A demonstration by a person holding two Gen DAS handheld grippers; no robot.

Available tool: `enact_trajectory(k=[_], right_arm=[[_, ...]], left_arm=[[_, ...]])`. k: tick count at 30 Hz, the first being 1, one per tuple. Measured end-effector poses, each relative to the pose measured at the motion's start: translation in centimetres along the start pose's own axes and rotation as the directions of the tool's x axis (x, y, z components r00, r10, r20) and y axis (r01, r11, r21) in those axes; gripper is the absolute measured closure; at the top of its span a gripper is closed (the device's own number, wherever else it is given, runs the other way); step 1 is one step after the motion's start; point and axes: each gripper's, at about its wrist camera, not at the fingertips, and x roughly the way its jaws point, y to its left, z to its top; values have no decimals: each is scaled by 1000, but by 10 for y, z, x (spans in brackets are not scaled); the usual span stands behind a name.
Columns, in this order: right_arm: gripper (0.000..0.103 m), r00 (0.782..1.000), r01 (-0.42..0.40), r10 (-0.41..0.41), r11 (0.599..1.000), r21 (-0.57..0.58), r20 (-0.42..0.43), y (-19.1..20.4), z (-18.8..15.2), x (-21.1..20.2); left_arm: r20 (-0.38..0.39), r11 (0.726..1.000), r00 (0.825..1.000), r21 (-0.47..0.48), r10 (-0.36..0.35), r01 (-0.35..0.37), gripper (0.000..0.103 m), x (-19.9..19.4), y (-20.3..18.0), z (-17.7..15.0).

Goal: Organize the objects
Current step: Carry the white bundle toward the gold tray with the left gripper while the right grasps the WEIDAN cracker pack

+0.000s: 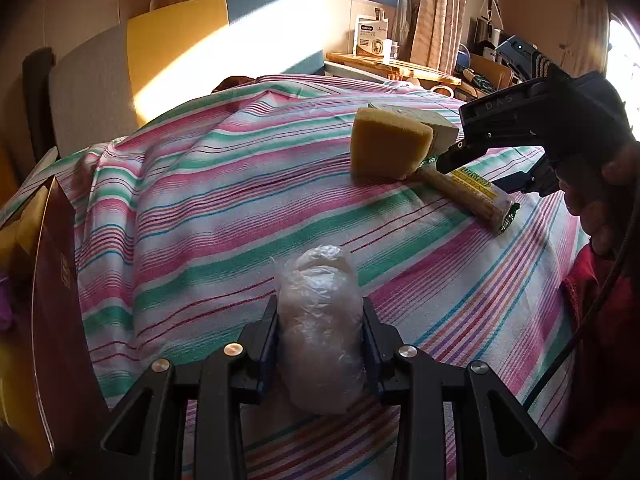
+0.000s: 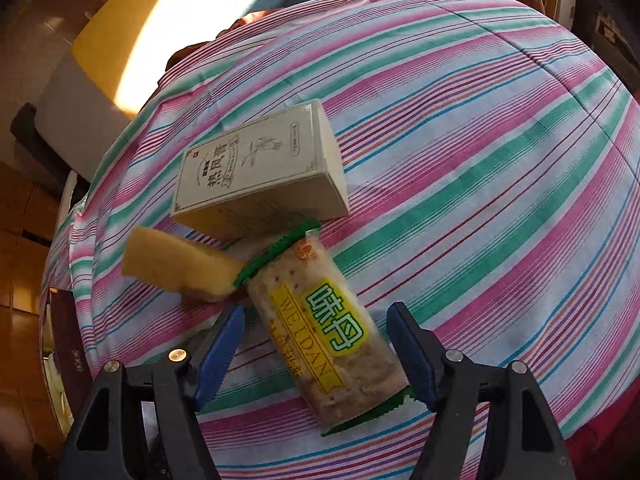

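Sunlight is pouring through the window at the back and blowing out the far wall, so don't count on reading anything over there. Your striped cloth [image 1: 208, 200] covers the whole counter, so what's underneath is hidden.

Your left gripper [image 1: 320, 332] has its jaws narrow and clamped on a crinkly plastic-wrapped bundle [image 1: 320, 320]. The wrap is cloudy, so I can't tell what's in it. Its near end drops out of sight between the fingers.

Your right gripper [image 2: 316, 344] sits over the cracker pack [image 2: 328, 332] with jaws about half open. The pack lies on the cloth between the blue pads [image 2: 218, 356], and no pad presses on it. From the left wrist view the gripper body covers part of that pack.

Just beyond it, the yellow sponge [image 2: 180, 266] and the pale carton [image 2: 256, 168] are bunched up, and the pack's green end touches the sponge. The sponge hides most of the carton in the left view.

At far left there's a dark red box [image 1: 56, 312], cut off by the frame. I can't make out what's inside.
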Motion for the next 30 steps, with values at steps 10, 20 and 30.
enact_trajectory(k=[10, 20, 30], right_arm=[[44, 993, 118, -119, 981, -157, 0, 27, -13, 8], [55, 975, 221, -214, 938, -267, 54, 38, -29, 9], [55, 976, 217, -210, 938, -269, 55, 35, -31, 8]], left_arm=[[3, 1000, 1000, -1, 6, -6, 66, 0, -1, -1], [1, 1000, 1000, 2, 7, -7, 66, 0, 0, -1], [-55, 999, 997, -24, 45, -46, 69, -3, -1, 5]])
